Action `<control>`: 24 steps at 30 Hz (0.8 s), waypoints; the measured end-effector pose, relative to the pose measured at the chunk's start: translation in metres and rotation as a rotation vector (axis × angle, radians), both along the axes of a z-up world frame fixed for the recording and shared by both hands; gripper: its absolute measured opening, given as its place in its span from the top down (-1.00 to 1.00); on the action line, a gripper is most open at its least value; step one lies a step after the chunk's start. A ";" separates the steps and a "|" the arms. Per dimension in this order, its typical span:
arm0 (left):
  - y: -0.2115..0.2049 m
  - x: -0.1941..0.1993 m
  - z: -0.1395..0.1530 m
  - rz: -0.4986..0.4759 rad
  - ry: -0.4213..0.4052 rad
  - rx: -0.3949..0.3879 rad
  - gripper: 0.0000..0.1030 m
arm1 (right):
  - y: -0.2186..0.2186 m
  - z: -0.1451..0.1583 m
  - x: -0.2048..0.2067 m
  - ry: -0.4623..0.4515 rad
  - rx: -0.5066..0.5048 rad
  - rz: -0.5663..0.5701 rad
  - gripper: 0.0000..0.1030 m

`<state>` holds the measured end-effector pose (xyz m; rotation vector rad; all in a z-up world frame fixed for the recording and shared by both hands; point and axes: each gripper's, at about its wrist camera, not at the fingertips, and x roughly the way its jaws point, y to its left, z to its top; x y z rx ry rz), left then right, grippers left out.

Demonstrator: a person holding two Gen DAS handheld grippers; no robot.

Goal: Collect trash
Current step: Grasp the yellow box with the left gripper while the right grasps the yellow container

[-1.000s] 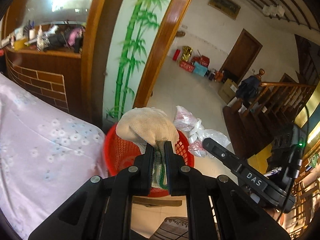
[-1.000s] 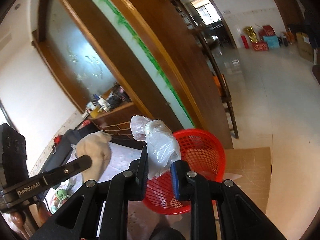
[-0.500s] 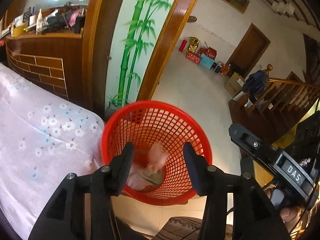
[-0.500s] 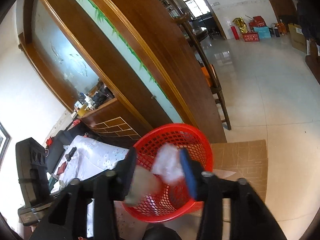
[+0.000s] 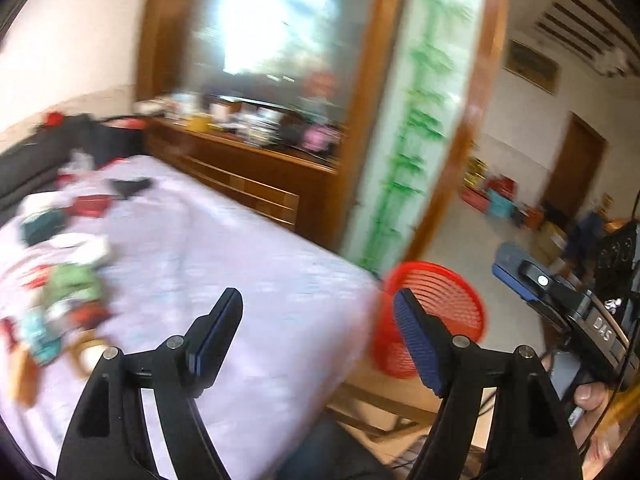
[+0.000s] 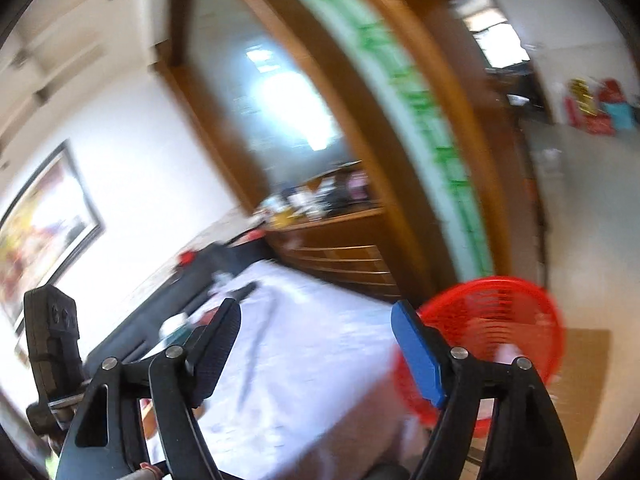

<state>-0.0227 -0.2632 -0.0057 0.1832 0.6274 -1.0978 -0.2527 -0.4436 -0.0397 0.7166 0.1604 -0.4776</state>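
- My left tongs [image 5: 316, 336] are opening, jaws wide apart, nothing between them.
- My right tongs [image 6: 316, 344] are opening too, and empty.
- The red basket [image 5: 436, 312] stands on the floor, just beside the corner of the desk [image 5: 224, 248], so trash can drop into it off the edge.
- More trash [image 5: 60, 280] lies in a blurred heap at the desk's far left, well apart from the basket.
- The cloth between heap and basket looks bare: open room, I judge, for both tongs to reach across.
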 end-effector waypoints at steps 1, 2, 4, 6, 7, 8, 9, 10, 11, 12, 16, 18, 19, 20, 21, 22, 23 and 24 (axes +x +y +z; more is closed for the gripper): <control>0.018 0.006 0.003 0.042 -0.012 -0.005 -0.50 | 0.007 0.003 0.008 -0.006 -0.010 0.028 -0.60; 0.042 0.014 0.006 0.098 -0.028 -0.005 -0.55 | 0.018 0.008 0.019 -0.017 -0.023 0.073 -0.63; 0.075 0.029 0.008 0.190 -0.044 -0.001 -0.55 | 0.038 0.015 0.041 -0.034 -0.034 0.156 -0.66; 0.105 0.043 0.009 0.277 -0.055 -0.006 -0.55 | 0.056 0.020 0.058 -0.039 -0.040 0.225 -0.67; 0.121 0.048 0.009 0.318 -0.057 -0.009 -0.55 | 0.066 0.023 0.068 -0.043 -0.044 0.264 -0.68; 0.141 0.055 0.009 0.370 -0.058 -0.014 -0.56 | 0.075 0.024 0.074 -0.045 -0.049 0.290 -0.70; 0.153 0.057 0.010 0.401 -0.060 -0.016 -0.56 | 0.084 0.027 0.082 -0.047 -0.059 0.321 -0.73; 0.170 0.061 0.010 0.448 -0.067 -0.020 -0.56 | 0.094 0.029 0.089 -0.048 -0.073 0.351 -0.76; 0.179 0.064 0.011 0.476 -0.068 -0.016 -0.56 | 0.103 0.031 0.096 -0.045 -0.088 0.376 -0.81; 0.189 0.065 0.011 0.499 -0.068 -0.012 -0.56 | 0.113 0.034 0.104 -0.041 -0.110 0.400 -0.85; 0.225 0.066 0.013 0.571 -0.084 -0.012 -0.56 | 0.147 0.041 0.129 -0.017 -0.164 0.469 -0.93; 0.240 0.066 0.014 0.597 -0.094 -0.005 -0.56 | 0.161 0.042 0.141 -0.004 -0.178 0.496 -0.94; 0.245 0.065 0.015 0.605 -0.095 -0.005 -0.56 | 0.169 0.043 0.149 0.007 -0.185 0.513 -0.94; 0.254 0.065 0.015 0.617 -0.099 -0.006 -0.56 | 0.176 0.043 0.156 0.021 -0.193 0.531 -0.94; 0.258 0.065 0.016 0.625 -0.102 -0.007 -0.56 | 0.181 0.042 0.160 0.030 -0.199 0.541 -0.95; 0.265 0.065 0.016 0.641 -0.108 -0.008 -0.56 | 0.189 0.042 0.165 0.044 -0.211 0.552 -0.95; 0.268 0.065 0.016 0.651 -0.108 -0.008 -0.56 | 0.196 0.040 0.169 0.055 -0.222 0.562 -0.95; 0.274 0.066 0.016 0.659 -0.103 -0.011 -0.56 | 0.203 0.039 0.175 0.068 -0.232 0.571 -0.95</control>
